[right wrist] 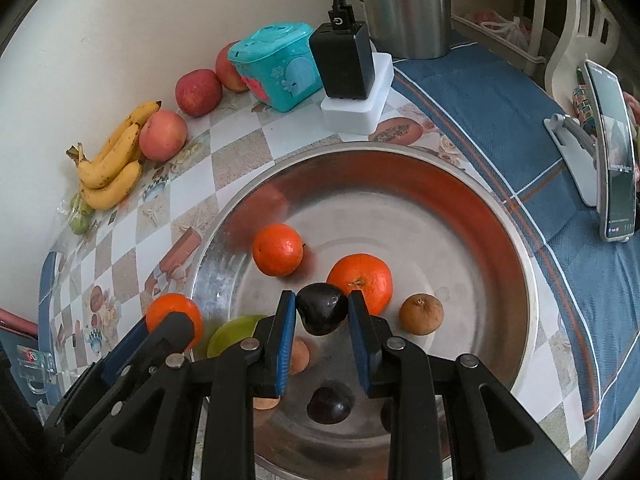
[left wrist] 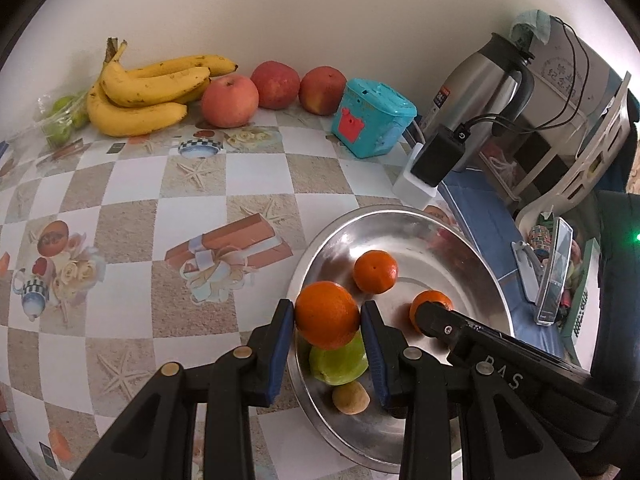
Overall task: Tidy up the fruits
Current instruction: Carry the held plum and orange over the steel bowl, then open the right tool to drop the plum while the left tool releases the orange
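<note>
Over the near-left rim of the steel basin (left wrist: 404, 216), the left gripper (left wrist: 327, 322) is clamped on an orange (left wrist: 327, 315), its blue pads tight against both sides of the fruit. So the thing that matters for the next move is where the sorted fruit sits: the bananas (left wrist: 148, 88) and three red apples (left wrist: 230, 100) are lined up along the wall at about 11 to 12 o'clock from the left tongs, well apart across the checkered tablecloth (left wrist: 132, 216), so my guess is the orange travels that way. The right gripper (right wrist: 322, 312) is also closed on something, a dark plum-looking fruit (right wrist: 322, 308), held above the basin floor. The left hand is clearly the nearer one to the banana row; the right is deeper over the basin, around 3 o'clock from the left. Left in the basin: two more oranges (right wrist: 277, 249), a green fruit (left wrist: 340, 360) under the held orange, a couple of small brownish fruits (right wrist: 421, 314), and another dark plum (right wrist: 330, 404) near the bottom edge. Bag of small green fruits (left wrist: 60, 118) sits past the bananas at 10 o'clock.
</note>
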